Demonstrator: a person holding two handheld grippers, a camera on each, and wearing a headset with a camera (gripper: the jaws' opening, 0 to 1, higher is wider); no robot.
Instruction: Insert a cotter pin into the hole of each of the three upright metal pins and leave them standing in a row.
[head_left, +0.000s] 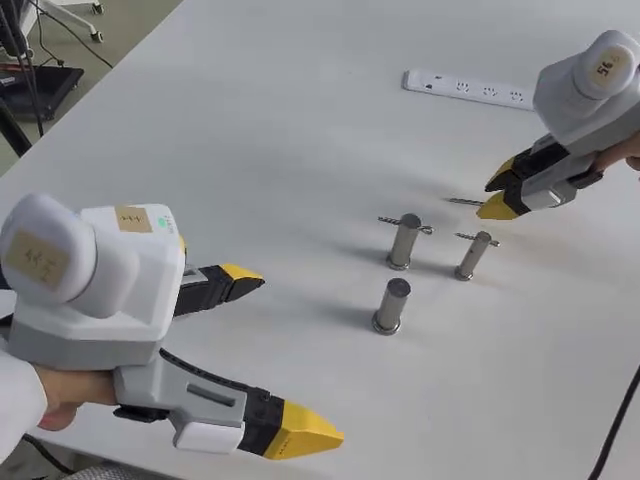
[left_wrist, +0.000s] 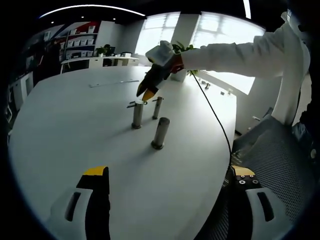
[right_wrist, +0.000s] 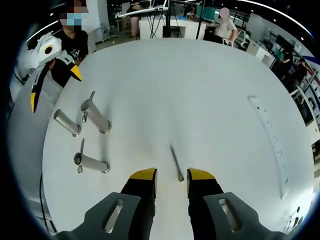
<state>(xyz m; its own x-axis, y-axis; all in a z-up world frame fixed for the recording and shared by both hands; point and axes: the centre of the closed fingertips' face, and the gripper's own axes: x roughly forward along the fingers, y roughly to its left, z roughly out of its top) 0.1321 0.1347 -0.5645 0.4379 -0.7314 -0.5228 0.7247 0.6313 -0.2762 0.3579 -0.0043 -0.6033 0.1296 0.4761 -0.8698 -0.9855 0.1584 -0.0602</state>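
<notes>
Since the loose cotter pin (right_wrist: 176, 164) lay on the surface (head_left: 250, 120) just ahead of my right claw (right_wrist: 172, 174), jaws parted and empty, I judged a low mid-shank pinch best; left claw (left_wrist: 169, 172) hung released.

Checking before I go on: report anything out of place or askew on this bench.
The three pins stand upright but form a triangle, not a row. The nearest pin is bare, and a cotter pin lies loose on the table by the right gripper. No damage shows.
</notes>
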